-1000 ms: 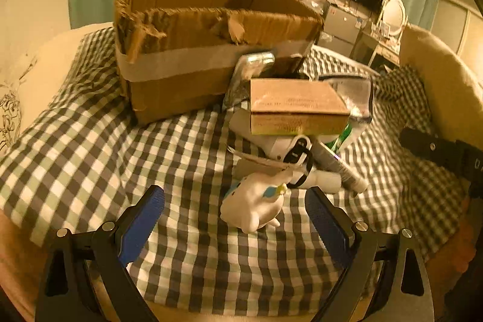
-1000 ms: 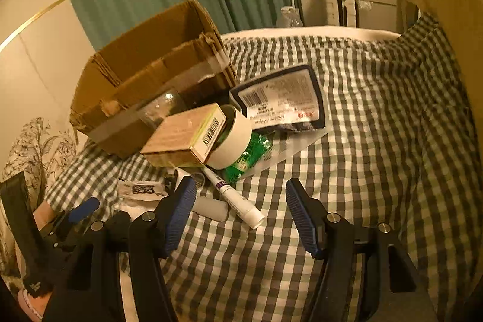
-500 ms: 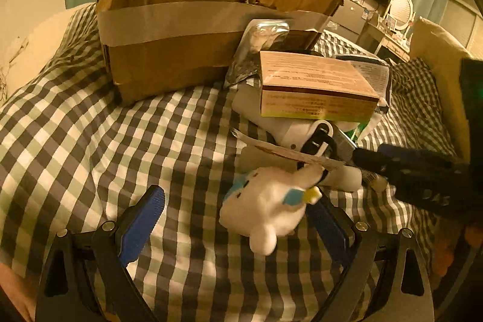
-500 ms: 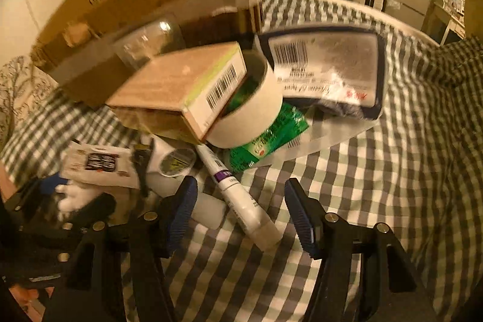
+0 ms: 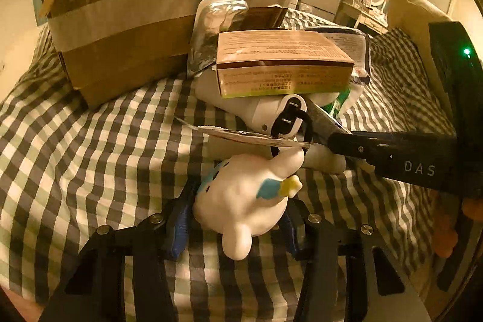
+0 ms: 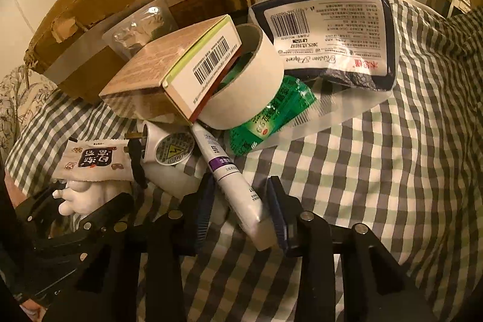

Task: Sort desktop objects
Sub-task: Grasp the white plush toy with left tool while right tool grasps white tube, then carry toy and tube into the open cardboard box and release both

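The left gripper [image 5: 235, 219] is closing its blue jaws around a small white plush toy [image 5: 244, 201] lying on the checked cloth [image 5: 90, 147] at the near edge of the pile; the toy is sitting between the jaws and they look to be just meeting its sides, so I am reading it as gripped. The right gripper [image 6: 241, 219] is closing on a white tube [image 6: 232, 180] with a purple band, which is slanting out from under the roll of tape [image 6: 250, 86]. One jaw is lying against the tube's flat tail end, while the other seems to be standing a little apart, so I cannot call it a firm hold.

The toy is looking soft and light; it will squash and not slip, and the round body is the place to take it, not the thin ears. The tube is looking smooth and squeezable, so too much pressure could be risky, and its upper end is tucked beneath the tape and the brown carton [image 6: 169, 71], which may be dragged along.

The cardboard box [image 5: 145, 17] is standing open just behind the pile. Open cloth is lying to the right of the tube and to the left of the toy. The two grippers are working close together, so lifting straight up looks safest.
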`<state>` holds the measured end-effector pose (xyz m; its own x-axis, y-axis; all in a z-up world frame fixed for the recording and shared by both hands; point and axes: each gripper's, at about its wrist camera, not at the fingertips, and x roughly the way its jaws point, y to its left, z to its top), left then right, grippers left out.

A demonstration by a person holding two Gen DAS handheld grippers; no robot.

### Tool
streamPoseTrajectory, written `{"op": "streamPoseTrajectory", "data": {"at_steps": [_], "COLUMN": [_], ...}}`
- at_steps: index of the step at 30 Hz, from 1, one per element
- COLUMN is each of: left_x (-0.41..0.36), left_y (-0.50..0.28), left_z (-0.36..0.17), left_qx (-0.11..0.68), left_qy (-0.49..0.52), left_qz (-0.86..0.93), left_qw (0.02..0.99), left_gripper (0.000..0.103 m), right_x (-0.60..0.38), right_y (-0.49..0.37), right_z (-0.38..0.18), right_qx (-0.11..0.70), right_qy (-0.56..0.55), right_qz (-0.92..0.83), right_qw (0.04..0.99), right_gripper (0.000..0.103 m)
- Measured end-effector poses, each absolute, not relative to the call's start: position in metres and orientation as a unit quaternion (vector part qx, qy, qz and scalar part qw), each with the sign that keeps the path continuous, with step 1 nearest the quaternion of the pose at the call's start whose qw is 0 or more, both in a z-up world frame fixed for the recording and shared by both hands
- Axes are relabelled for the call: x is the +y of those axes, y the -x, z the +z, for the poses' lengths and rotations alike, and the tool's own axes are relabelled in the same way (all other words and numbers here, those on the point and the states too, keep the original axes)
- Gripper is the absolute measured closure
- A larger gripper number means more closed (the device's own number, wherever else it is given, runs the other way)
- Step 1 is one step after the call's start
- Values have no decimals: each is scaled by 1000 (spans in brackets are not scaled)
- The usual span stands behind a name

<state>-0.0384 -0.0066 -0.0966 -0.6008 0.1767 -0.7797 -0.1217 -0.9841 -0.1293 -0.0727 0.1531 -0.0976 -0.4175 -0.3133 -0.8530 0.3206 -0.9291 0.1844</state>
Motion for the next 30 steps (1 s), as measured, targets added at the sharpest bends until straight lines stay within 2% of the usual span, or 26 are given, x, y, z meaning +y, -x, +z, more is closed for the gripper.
{"op": "streamPoseTrajectory", "data": {"at_steps": [6, 10, 30], "left_x": [-12, -14, -21], "left_y": [31, 22, -10], "left_z": [-92, -87, -52], "left_qx": [-36, -36, -75], "left_qy": [433, 427, 426], "left_qz": [897, 900, 896], "left_qw": [81, 82, 103], "left_gripper": [53, 53, 53], "right_x": [162, 174, 188], "right_y": [55, 36, -24], "right_z": [-91, -87, -41], "right_qx": [-7, -5, -37], "right_qy": [-507, -514, -490], "right_qz": [-840, -837, -853], "right_qw": [192, 185, 174], "right_gripper": [75, 85, 85]}}
